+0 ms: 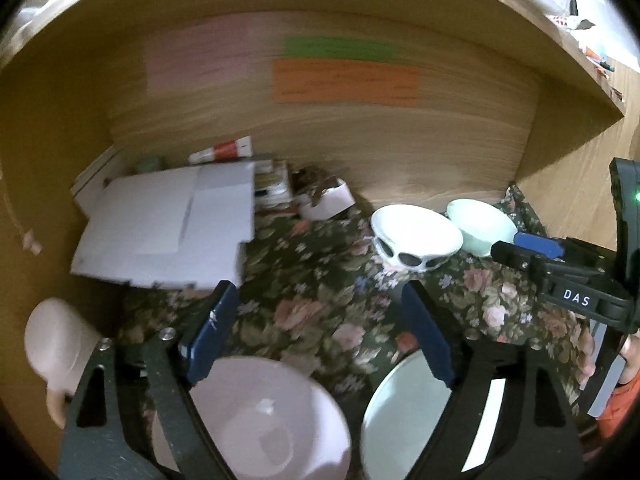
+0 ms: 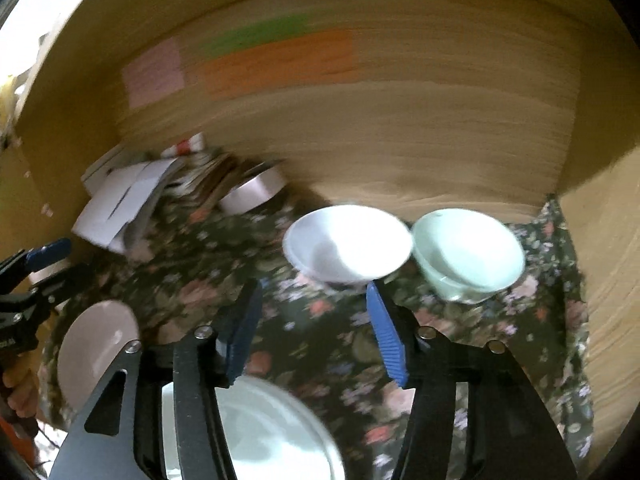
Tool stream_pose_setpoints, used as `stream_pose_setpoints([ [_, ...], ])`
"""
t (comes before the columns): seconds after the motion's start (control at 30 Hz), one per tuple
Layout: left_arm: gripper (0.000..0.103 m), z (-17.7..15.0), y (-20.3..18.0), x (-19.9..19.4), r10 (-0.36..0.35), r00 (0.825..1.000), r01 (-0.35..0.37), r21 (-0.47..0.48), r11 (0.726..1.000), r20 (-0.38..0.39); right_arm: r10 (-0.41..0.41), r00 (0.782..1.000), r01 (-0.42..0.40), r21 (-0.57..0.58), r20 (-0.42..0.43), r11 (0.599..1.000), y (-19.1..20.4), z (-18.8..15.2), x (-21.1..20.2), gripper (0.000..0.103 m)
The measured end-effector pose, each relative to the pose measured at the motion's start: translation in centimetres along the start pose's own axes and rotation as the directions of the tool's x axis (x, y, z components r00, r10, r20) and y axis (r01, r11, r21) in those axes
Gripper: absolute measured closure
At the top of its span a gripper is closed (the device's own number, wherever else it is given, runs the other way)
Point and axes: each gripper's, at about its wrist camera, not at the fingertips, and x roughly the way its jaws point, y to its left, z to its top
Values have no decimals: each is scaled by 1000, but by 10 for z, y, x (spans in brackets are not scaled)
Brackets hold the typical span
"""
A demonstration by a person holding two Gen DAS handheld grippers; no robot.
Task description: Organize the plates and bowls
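A white bowl and a mint bowl stand side by side at the back right of a floral cloth. A pink bowl lies below my left gripper, which is open and empty above the cloth. A pale mint plate lies beside the pink bowl. My right gripper is open and empty, just short of the white bowl; it also shows in the left wrist view.
A wooden cubby wall carries coloured notes. White papers, small boxes and a roll of tape are piled at the back left. A pink object stands at the left.
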Motion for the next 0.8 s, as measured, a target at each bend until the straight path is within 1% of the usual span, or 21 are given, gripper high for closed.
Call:
stream_pose_setpoints([
  [0.2, 18, 22, -11, 38, -22, 999, 21, -31, 999, -27, -32, 999, 33, 33, -31, 999, -30, 8, 28, 51],
  [0.37, 18, 33, -18, 69, -6, 999, 5, -25, 1000, -49, -15, 995, 24, 88, -101, 996, -50, 7, 64, 51],
  [0.47, 18, 36, -19, 87, -1, 997, -1, -24, 1000, -74, -1, 991, 15, 105, -134, 994, -55, 5, 83, 51],
  [0.6, 18, 37, -17, 113, 2, 994, -4, -18, 1000, -113, -3, 989, 17, 95, -146, 995, -54, 6, 98, 51],
  [0.7, 18, 37, -16, 128, 6, 990, -8, -14, 1000, -141, 26, 985, -3, 134, -170, 991, -59, 7, 110, 51],
  [0.8, 18, 35, -16, 138, 1, 986, -3, -15, 1000, -165, 30, 982, -3, 145, -184, 989, -61, 6, 119, 51],
])
